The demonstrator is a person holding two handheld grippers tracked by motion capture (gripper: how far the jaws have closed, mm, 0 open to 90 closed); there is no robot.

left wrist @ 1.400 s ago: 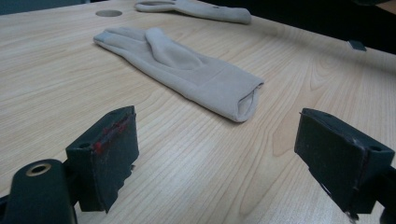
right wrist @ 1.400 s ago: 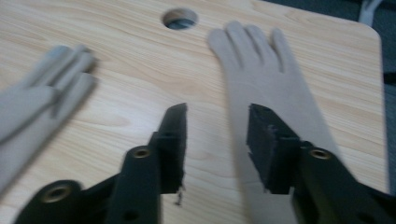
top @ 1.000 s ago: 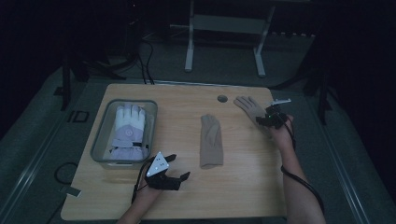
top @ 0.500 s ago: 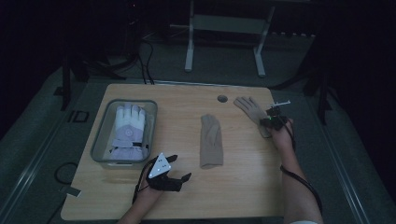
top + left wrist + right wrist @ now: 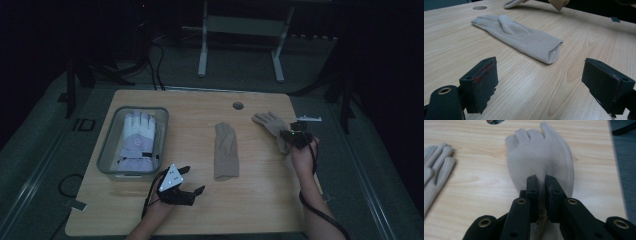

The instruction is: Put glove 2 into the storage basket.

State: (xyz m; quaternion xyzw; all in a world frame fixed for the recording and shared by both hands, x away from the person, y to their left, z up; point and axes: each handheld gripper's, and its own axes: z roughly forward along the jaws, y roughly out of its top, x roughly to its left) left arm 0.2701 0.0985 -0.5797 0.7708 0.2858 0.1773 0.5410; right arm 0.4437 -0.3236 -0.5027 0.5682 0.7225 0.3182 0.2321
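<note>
The step in hand is the pickup of the right-hand tan glove (image 5: 270,123), which lies at the right side of the tabletop (image 5: 260,200), near its far edge. The right gripper (image 5: 541,185) has its jaws pressed together on the cuff end of this glove — the fabric is pinched between them, and the glove's fingers point away toward the round cable hole (image 5: 238,106). In the right gripper view the glove body looks bunched at the clamp, which suggests the cuff is just off the surface while the fingers rest on the wood.

The left gripper (image 5: 182,187) sits low at the near side of the tabletop with its jaws wide apart and holding nothing. It faces the second tan glove (image 5: 519,37), which lies flat in the middle, cuff toward the gripper.

A clear bin (image 5: 107,160) at the left already holds a white glove (image 5: 137,137).

Next move, as judged: lift the clamped glove clear and carry it left toward the bin — the grip on the cuff must hold, since the loose fingers may drag over the second glove.
</note>
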